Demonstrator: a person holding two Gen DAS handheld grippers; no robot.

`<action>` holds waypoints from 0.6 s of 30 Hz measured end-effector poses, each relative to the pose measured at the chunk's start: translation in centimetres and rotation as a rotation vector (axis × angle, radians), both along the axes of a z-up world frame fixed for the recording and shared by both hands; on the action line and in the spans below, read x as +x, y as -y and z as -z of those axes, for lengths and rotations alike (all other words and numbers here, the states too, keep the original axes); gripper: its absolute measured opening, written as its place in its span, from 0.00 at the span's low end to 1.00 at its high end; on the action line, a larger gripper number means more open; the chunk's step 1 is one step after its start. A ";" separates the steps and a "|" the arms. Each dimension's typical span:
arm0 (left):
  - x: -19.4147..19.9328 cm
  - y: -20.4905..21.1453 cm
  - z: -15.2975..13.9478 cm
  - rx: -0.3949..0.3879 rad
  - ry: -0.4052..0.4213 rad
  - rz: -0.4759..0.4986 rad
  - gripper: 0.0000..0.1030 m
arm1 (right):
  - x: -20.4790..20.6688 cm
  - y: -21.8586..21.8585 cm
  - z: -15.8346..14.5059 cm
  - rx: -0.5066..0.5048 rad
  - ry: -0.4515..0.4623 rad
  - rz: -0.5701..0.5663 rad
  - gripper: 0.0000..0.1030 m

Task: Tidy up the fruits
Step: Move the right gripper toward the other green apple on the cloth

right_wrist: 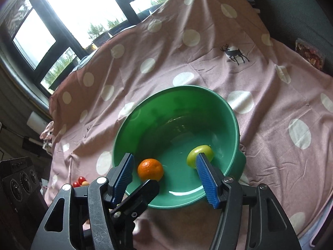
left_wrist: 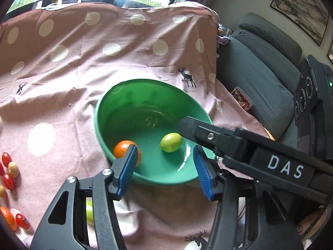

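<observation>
a green bowl (left_wrist: 116,108) sits mid-frame on a pink dotted cloth (left_wrist: 62,73), holding an orange (right_wrist: 150,169) at lower left and a green fruit (left_wrist: 171,142) at right. both the left gripper (left_wrist: 165,170) and the right gripper (right_wrist: 165,179) hover over the near rim, jaws apart and empty. small tomatoes (left_wrist: 8,180) lie at the left edge.
</observation>
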State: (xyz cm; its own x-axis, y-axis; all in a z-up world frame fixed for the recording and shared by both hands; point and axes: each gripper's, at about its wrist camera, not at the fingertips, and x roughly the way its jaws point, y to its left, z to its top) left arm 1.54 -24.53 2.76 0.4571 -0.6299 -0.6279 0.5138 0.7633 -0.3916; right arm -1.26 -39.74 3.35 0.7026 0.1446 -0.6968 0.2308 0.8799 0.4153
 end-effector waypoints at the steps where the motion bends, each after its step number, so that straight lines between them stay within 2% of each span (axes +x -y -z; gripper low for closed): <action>1: -0.2 -1.0 -0.2 -0.007 0.004 -0.017 0.59 | -0.1 -0.6 -0.3 -0.013 0.009 -0.009 0.67; 5: -0.9 -5.3 -0.8 -0.022 0.004 -0.101 0.73 | -0.2 -3.4 -1.2 -0.040 0.038 -0.091 0.71; 8: -1.6 -8.7 -0.9 -0.002 0.008 -0.159 0.78 | 0.1 -6.1 -1.3 -0.048 0.044 -0.184 0.75; 15: -2.5 -14.6 0.5 0.093 -0.011 -0.272 0.78 | 1.0 -11.9 0.2 -0.032 0.020 -0.383 0.77; 18: -2.7 -16.8 1.7 0.099 0.002 -0.334 0.78 | 1.4 -13.1 1.1 -0.033 -0.014 -0.398 0.77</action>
